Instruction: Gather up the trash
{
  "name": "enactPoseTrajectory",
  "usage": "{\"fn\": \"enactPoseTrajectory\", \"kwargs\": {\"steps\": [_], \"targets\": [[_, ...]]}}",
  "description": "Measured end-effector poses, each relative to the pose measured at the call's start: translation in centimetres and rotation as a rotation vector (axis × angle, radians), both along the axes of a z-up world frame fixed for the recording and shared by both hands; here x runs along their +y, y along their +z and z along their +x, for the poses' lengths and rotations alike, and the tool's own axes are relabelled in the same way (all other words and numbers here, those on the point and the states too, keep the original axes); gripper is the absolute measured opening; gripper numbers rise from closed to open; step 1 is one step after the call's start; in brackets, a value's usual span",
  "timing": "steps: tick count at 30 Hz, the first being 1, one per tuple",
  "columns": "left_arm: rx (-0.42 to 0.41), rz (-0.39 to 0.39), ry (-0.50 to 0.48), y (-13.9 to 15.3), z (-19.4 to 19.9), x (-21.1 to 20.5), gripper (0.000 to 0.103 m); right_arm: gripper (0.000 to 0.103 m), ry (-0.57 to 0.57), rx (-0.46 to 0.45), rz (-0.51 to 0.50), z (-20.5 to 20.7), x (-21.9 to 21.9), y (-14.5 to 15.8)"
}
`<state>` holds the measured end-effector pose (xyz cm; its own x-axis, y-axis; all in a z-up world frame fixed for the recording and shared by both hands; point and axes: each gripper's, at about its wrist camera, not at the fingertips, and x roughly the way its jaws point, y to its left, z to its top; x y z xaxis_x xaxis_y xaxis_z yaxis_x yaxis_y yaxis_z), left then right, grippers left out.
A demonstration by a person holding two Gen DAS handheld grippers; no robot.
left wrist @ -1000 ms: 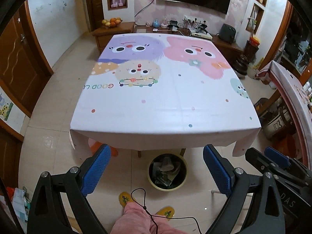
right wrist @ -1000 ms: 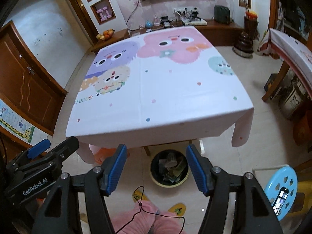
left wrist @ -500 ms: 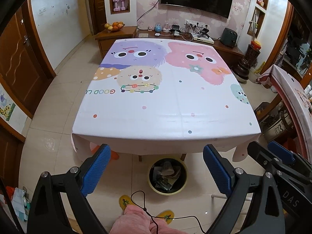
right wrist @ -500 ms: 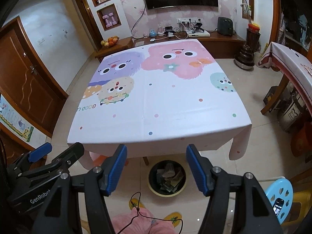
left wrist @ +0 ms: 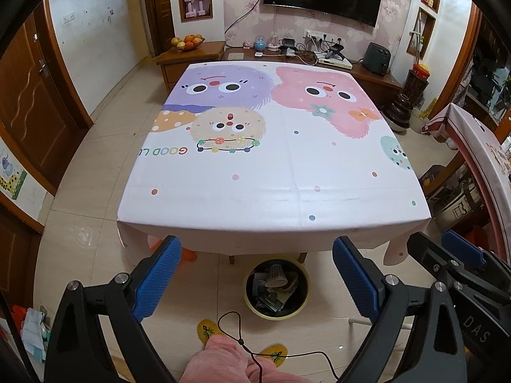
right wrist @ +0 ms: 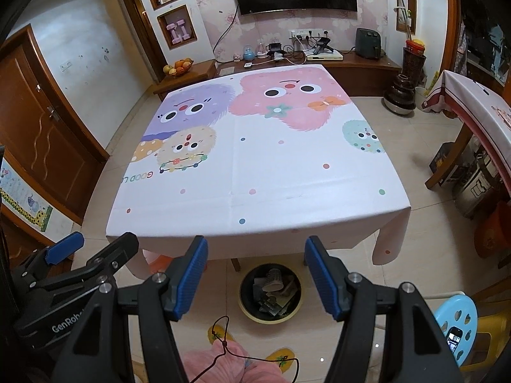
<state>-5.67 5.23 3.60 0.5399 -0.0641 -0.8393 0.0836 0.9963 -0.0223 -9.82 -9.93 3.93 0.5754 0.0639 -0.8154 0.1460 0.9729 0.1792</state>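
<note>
A round yellow-rimmed trash bin (left wrist: 276,287) (right wrist: 270,293) stands on the floor under the table's near edge, with a paper cup and several crumpled wrappers inside. The table (left wrist: 271,159) (right wrist: 255,159) wears a white cloth printed with cartoon monsters. My left gripper (left wrist: 255,274) hangs open above the bin, nothing between its blue pads. My right gripper (right wrist: 255,274) is open too, holding nothing, and shows at the right edge of the left wrist view (left wrist: 460,255). The left gripper appears at the lower left of the right wrist view (right wrist: 64,252).
A person's pink-trousered legs (left wrist: 223,364) and yellow slippers stand before the bin, a black cord dangling over them. A light blue stool (right wrist: 456,322) with a phone on it is at right, an orange stool (left wrist: 188,255) under the table at left, and a second table (right wrist: 479,105) at far right.
Both views have tilted upward and drawn back a little: the table and bin sit lower in frame and more of the far wall and television shows. Both grippers keep the same opening.
</note>
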Motion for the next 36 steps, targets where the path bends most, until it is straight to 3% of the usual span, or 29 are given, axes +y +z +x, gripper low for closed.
{"fn": "enactPoseTrajectory", "kwargs": {"steps": [36], "targets": [[0.018, 0.006, 0.008, -0.62, 0.28, -0.19, 0.095, 0.064, -0.001, 0.011, -0.001, 0.16, -0.81, -0.18]]}}
